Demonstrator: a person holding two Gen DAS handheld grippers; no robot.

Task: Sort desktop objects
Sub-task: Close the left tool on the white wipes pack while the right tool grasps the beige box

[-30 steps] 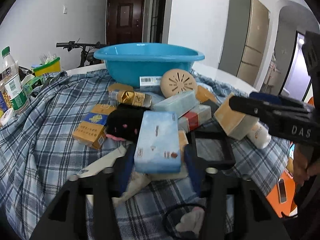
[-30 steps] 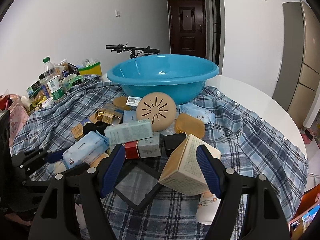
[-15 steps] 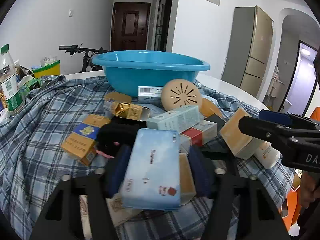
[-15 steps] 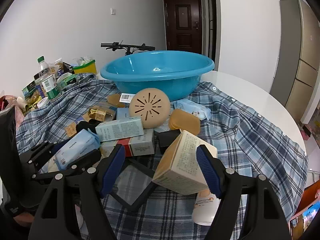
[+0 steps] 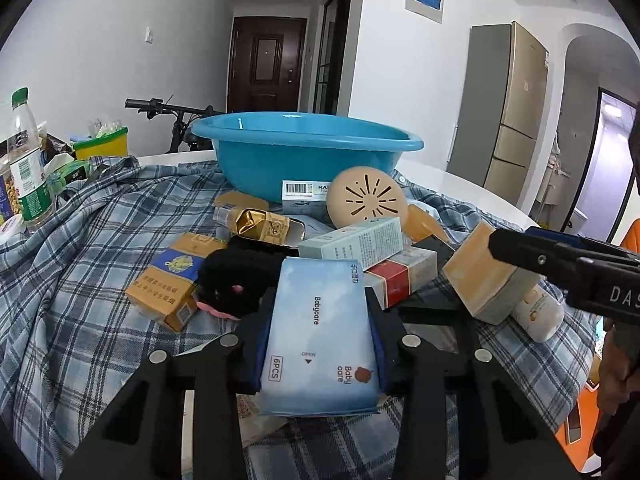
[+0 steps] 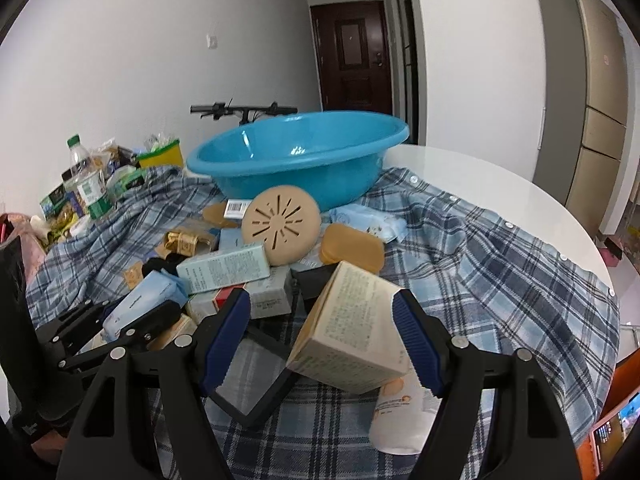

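Since a second ago the wipes pack [image 5: 320, 340] has been raised off the plaid cloth [image 5: 72, 280] and now fills more of the left wrist view; the tan box [image 6: 352, 332] has been tipped further in the right wrist view.

Left side first: the left gripper [image 5: 320, 344] is pressed onto the wipes pack across its two long sides, print facing up. The pack is carried at 6 o'clock from the blue basin [image 5: 304, 152], probably so it clears the pile before being dropped in.

Centre: the clutter is heaped at the basin's near wall, with the round vented lid [image 5: 366, 202] leaning on it and the teal carton [image 5: 352, 242] lying across a red-banded box [image 5: 400, 276].

Right side: the right gripper [image 6: 324, 340] is spread wide. The box is touched by the right pad [image 6: 416, 344]; a gap remains at the left one, so no grip is judged yet. The box sits tilted on the white bottle [image 6: 400, 416], at 5 o'clock from the basin.
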